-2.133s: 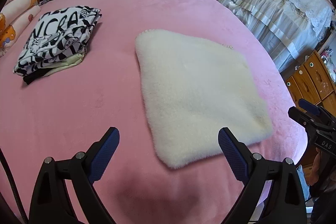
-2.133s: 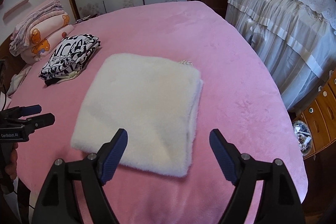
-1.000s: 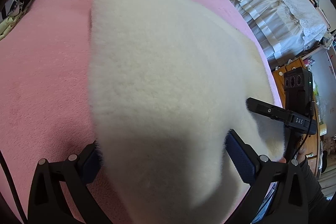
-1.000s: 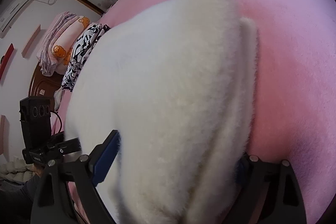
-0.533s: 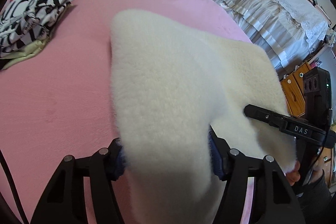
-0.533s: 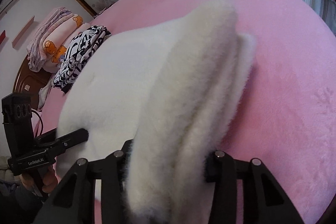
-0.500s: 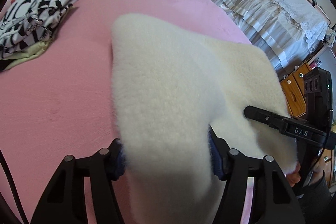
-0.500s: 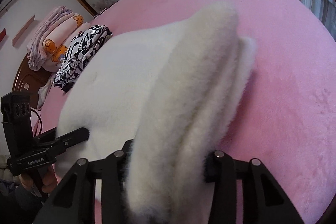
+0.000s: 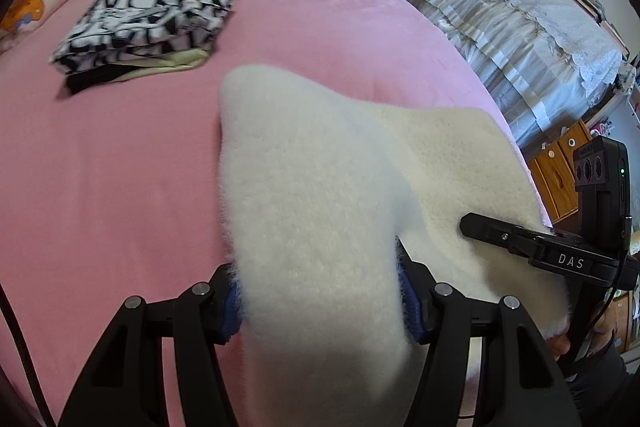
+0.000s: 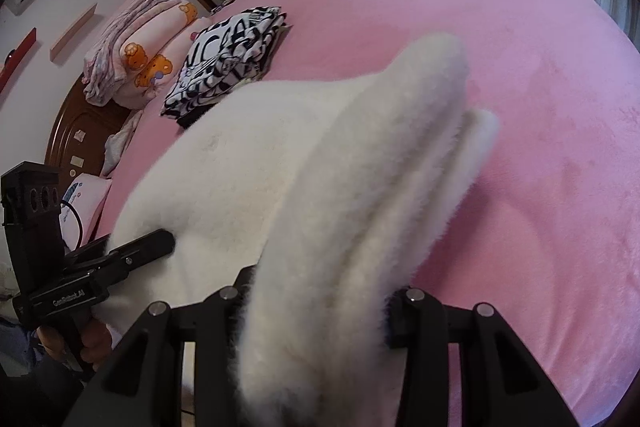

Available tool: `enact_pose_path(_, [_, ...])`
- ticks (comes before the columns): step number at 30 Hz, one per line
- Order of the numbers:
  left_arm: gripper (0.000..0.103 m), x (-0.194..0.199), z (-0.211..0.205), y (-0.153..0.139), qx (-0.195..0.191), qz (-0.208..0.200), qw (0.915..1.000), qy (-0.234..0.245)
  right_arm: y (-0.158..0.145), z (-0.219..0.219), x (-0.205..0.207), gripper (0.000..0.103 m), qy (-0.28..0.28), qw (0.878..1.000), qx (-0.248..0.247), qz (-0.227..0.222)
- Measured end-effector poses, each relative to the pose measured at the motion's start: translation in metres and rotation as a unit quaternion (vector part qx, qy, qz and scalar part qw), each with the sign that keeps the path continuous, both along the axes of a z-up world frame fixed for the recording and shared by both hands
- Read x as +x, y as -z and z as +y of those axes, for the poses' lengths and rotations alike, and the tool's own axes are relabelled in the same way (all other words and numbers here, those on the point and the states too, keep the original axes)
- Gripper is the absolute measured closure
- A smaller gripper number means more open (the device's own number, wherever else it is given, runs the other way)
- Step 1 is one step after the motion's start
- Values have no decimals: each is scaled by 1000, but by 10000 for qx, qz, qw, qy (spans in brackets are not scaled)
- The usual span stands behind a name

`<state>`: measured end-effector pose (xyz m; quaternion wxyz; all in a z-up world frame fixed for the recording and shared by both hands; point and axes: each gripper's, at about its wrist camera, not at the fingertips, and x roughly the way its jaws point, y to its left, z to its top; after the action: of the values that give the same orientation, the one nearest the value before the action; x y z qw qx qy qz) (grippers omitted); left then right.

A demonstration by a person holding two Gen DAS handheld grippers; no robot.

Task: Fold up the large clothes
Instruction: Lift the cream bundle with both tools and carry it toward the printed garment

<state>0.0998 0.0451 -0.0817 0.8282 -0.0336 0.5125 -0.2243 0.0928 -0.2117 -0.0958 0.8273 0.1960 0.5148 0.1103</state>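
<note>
A thick cream fleece garment [image 9: 320,187], folded to a square, lies on the pink bed [image 9: 100,167]. My left gripper [image 9: 320,299] is shut on its near left corner and holds that edge raised. My right gripper [image 10: 316,303] is shut on the near right corner of the same garment [image 10: 320,167] and lifts it too. The far part of the garment still rests on the bed. Each gripper shows in the other's view, at the right edge [image 9: 520,239] and at the left edge [image 10: 120,255]. The fleece hides the fingertips.
A folded black-and-white printed garment [image 9: 152,23] lies on the bed at the far left, also in the right wrist view [image 10: 228,63]. Pink bedding [image 10: 136,47] is stacked by the headboard. A lace-covered bed [image 9: 520,27] and a wooden dresser [image 9: 560,167] stand to the right.
Both grippers came down over the garment's near edge, shut on its two corners and lifted. Since half a second ago the views have pulled back and up a little.
</note>
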Motion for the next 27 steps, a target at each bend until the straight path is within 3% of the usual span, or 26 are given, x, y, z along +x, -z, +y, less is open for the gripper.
enact_pose_path(7, [43,-15,90,-45,-67,-339,9978,-564,-36,76,6,63,-591,9979,126,-221])
enact_pose_path(14, [43,-5,157,-95,41,-858,9914,-987,-79,147,44,63,-1111,9910,221,-716])
enact_pose_path(20, [43,35,193,-127,9,-1139,9864,-1181,-114,191,88,63,-1366,9846,169,-1077])
enact_pose_path(27, [43,122,211,-152,39,-1495,9820,-1156,-140,216,159,63,-1342,9799,146,-1472])
